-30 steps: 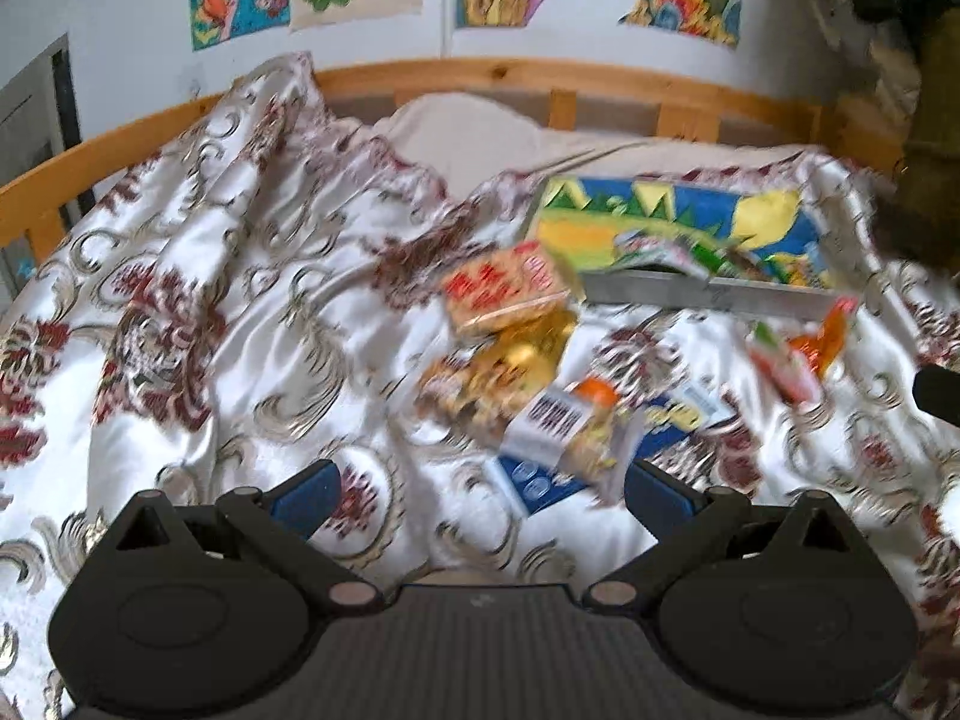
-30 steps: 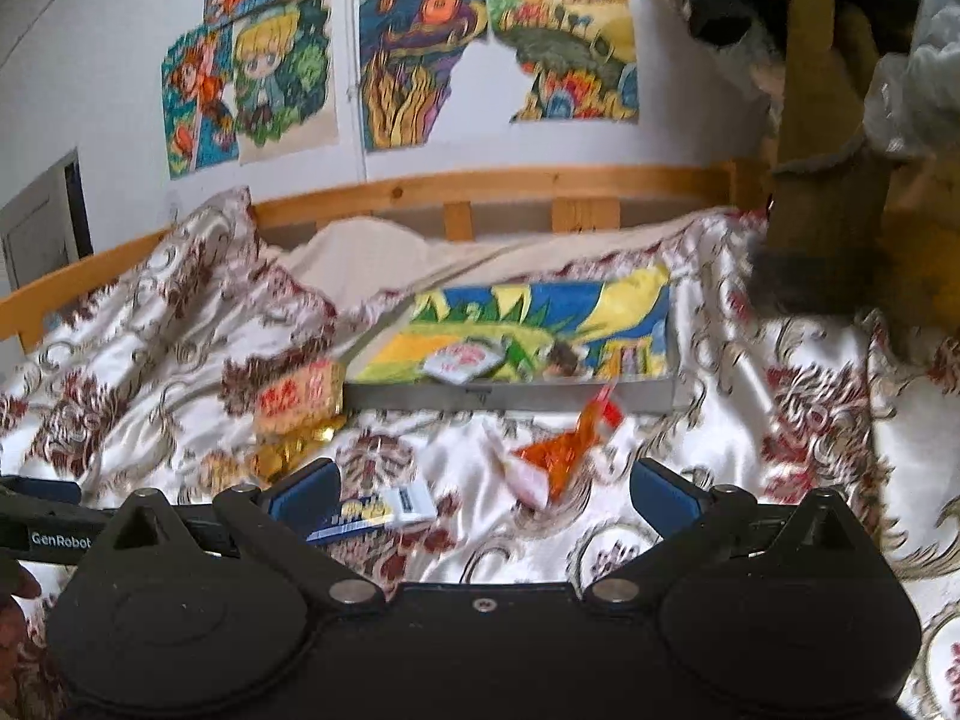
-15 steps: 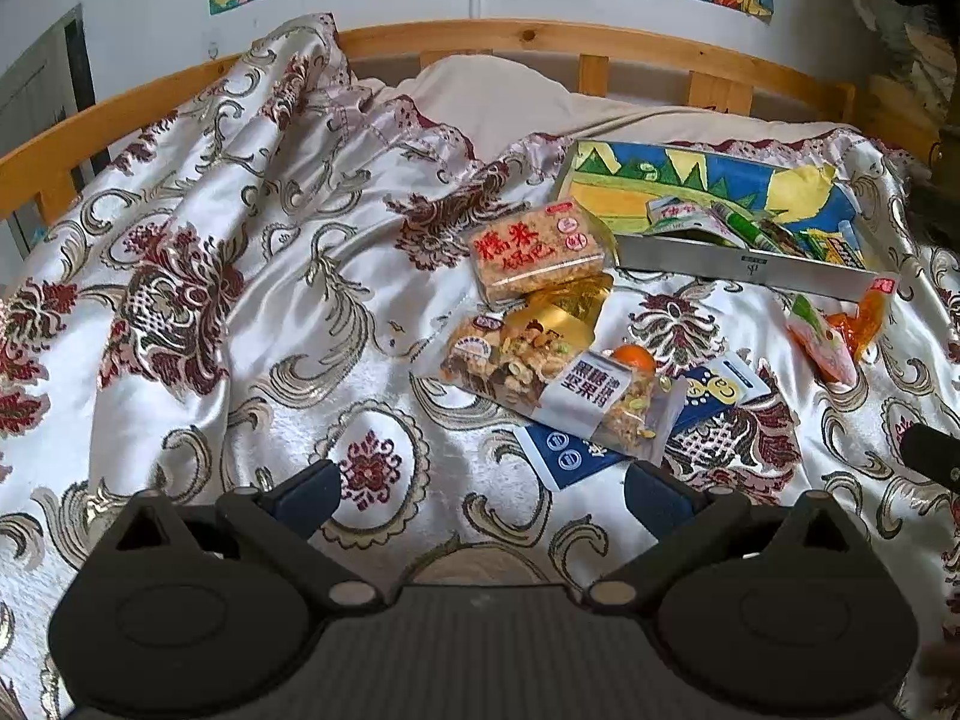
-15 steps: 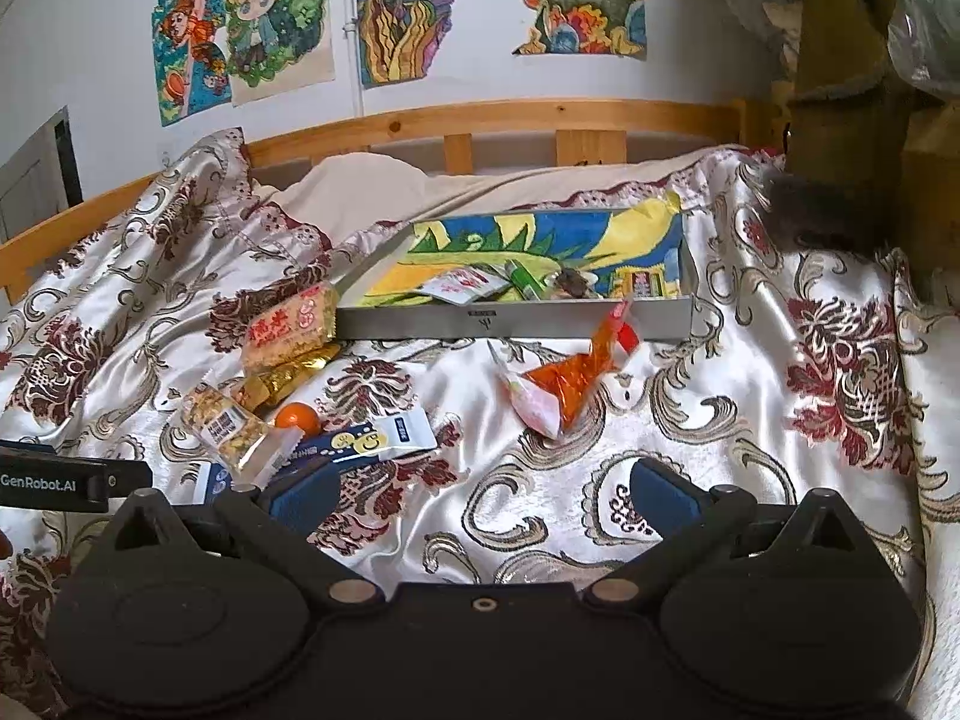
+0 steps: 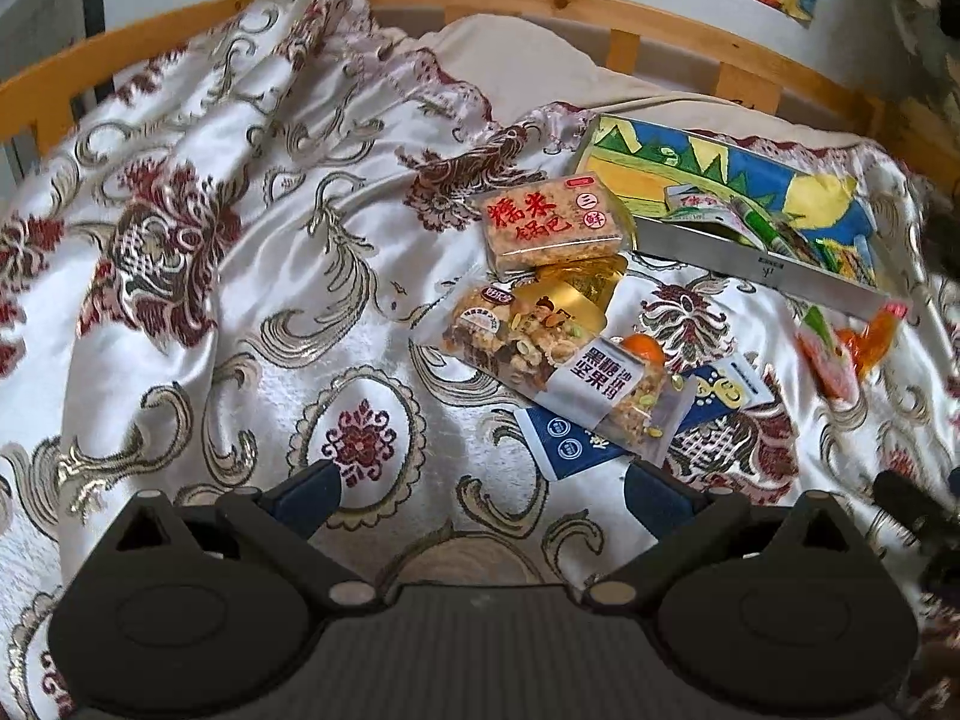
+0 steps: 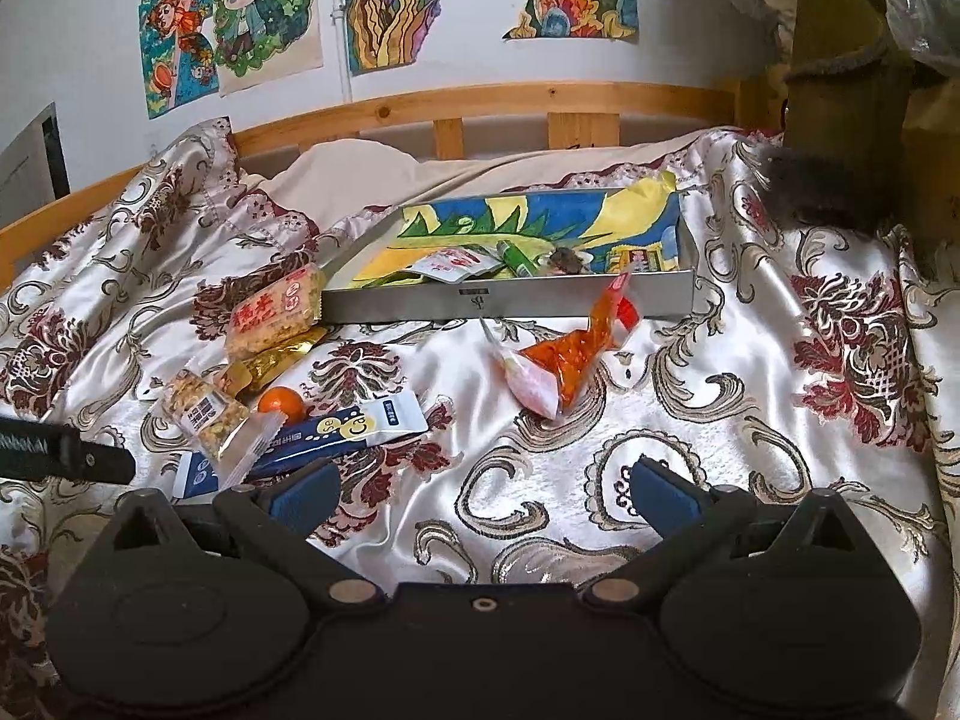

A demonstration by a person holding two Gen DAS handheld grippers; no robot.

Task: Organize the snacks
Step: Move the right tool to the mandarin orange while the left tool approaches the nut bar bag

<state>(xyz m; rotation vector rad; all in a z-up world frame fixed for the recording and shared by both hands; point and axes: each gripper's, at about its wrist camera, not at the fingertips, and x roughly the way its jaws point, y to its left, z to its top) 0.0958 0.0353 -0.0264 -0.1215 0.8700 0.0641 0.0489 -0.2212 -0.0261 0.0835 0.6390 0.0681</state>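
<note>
I am bringing both grippers lower and nearer than a second ago, the left gripper (image 5: 483,489) and right gripper (image 6: 483,489) both spread and empty, while the snack packets (image 5: 552,360) are lying loose just before the tray (image 6: 510,300), so picking is only starting.

You've brought your left gripper (image 5: 483,489) down and forward toward the clear nut-mix snack packet with the white label (image 5: 555,363), which now fills more of its view. Your right gripper (image 6: 483,489) has also dropped toward the floral satin bedspread (image 6: 720,396), nearer the orange sauce pouch (image 6: 576,354).
</note>
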